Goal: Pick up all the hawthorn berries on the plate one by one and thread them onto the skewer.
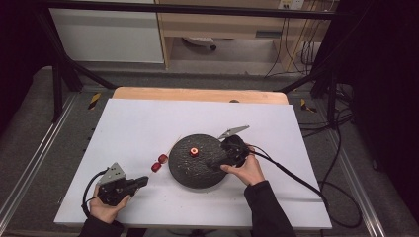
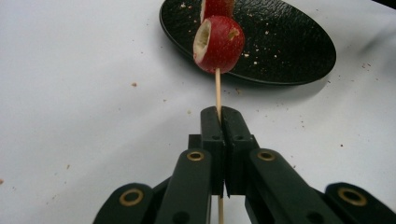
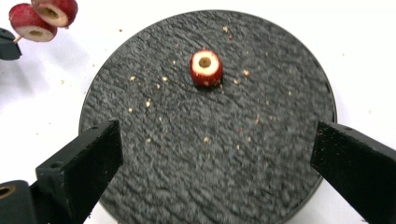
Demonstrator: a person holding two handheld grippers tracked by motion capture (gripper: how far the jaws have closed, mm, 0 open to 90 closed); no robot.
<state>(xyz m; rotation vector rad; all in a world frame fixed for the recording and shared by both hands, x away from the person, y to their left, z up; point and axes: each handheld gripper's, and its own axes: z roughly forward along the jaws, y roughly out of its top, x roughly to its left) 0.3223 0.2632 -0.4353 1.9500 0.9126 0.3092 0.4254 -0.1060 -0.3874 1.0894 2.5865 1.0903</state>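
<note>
A thin wooden skewer carries two red cored fruit pieces near its far end. My left gripper is shut on the skewer's bare stem. In the high view the left gripper is at the front left of the white table, and the skewered fruits hang just left of a round black plate. A third cored red fruit piece lies alone on the plate. My right gripper hovers over the plate's near side, open, with nothing between its jaws.
The white board covers the table, with free room at the back and left. Crumbs dot the plate and the board around it. A cable trails from the right gripper across the board's right side. Black frame bars stand around the table.
</note>
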